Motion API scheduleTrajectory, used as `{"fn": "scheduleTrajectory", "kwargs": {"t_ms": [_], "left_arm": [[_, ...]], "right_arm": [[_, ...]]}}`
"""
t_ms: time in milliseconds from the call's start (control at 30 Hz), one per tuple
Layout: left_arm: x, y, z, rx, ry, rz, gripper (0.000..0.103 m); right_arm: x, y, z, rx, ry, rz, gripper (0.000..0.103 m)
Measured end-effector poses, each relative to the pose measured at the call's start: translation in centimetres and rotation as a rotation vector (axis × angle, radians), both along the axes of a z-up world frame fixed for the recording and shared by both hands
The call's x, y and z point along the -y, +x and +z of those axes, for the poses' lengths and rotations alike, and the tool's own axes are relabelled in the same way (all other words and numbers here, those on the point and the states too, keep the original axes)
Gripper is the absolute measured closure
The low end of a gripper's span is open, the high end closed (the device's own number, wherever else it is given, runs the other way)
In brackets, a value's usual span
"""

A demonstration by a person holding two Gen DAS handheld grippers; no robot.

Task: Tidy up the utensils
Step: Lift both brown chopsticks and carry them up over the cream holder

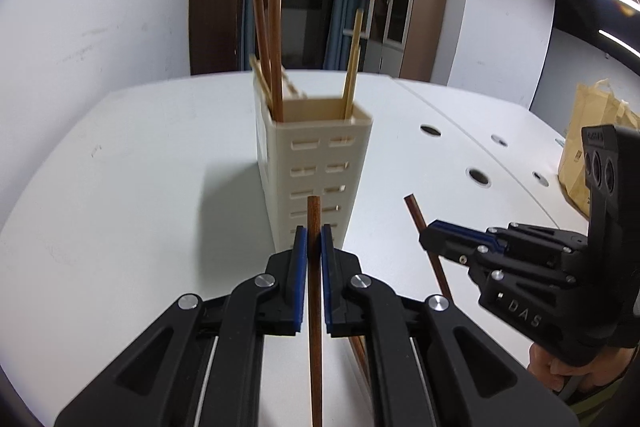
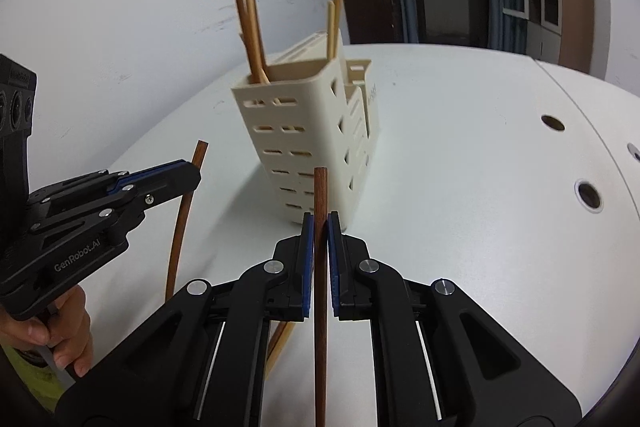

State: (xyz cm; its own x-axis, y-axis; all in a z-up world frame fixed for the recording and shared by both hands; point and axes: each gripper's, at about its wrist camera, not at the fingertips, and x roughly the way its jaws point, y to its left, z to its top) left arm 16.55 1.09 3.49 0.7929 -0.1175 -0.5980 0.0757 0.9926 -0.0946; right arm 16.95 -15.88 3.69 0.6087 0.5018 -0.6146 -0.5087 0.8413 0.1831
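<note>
Two dark chopsticks, one clamped upright in each gripper
Left gripper (image 1: 314,247) pinches dark chopstick (image 1: 314,307); right gripper (image 2: 319,231) pinches another chopstick (image 2: 320,307); cream holder (image 1: 316,167) with chopsticks stands just ahead on white counter (image 1: 140,167)

Right claw (image 2: 319,227) grips brown chopstick (image 2: 320,299); holder (image 2: 308,131) seemingly tilted.

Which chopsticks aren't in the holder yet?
The two dark brown ones: one clamped in the left gripper, one in the right gripper. The rest stand in the cream holder.
</note>
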Motion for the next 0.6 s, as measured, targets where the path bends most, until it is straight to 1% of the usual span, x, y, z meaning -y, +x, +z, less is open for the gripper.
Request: {"fn": "scheduleTrajectory", "kwargs": {"t_ms": [33, 67, 367, 600], "left_arm": [[0.2, -0.2, 0.3, 0.010, -0.002, 0.000, 0.096], [1.2, 0.7, 0.9, 0.016, -0.002, 0.002, 0.096], [0.8, -0.3, 3.6, 0.102, -0.008, 0.016, 0.096], [0.3, -0.5, 4.4, 0.132, -0.009, 0.025, 0.096]], "right_arm": [[0.0, -0.2, 0.4, 0.012, 0.005, 0.006, 0.097], [-0.2, -0.5, 0.7, 0.021, 0.007, 0.008, 0.097], [-0.9, -1.8, 3.7, 0.116, 0.015, 0.019, 0.097], [-1.5, -2.8, 6.1, 0.165, 0.036, 0.040, 0.097]]}}
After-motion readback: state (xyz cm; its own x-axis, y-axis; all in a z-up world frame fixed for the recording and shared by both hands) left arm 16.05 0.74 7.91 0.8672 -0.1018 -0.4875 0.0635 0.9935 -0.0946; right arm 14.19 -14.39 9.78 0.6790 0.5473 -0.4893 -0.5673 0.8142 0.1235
